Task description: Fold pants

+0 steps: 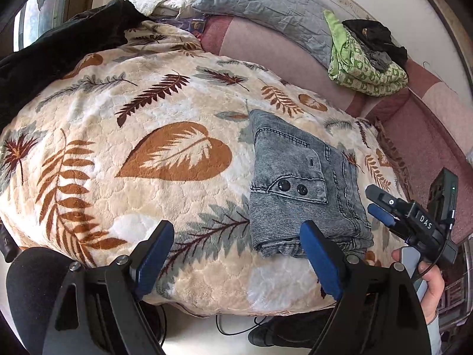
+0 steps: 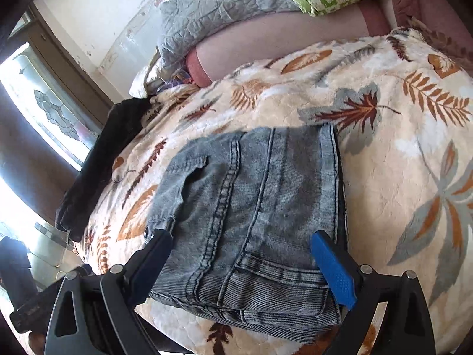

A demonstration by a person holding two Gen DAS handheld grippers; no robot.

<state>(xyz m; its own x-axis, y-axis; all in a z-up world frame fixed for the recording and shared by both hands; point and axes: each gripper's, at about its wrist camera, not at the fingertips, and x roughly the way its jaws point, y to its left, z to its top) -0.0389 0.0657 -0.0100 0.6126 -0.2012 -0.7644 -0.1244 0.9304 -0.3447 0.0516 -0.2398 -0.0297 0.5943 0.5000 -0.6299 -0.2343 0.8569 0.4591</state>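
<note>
The pants [image 1: 304, 183] are seen folded into a compact denim bundle on the leaf-patterned blanket [image 1: 165, 159] over the bed. The left hand-held gripper [image 1: 236, 254] is held wide apart above the blanket, nothing between its fingers. The right hand-held gripper [image 2: 242, 266] is also spread wide, its fingers either side of the bundle's near end, not pressing on it.
</note>
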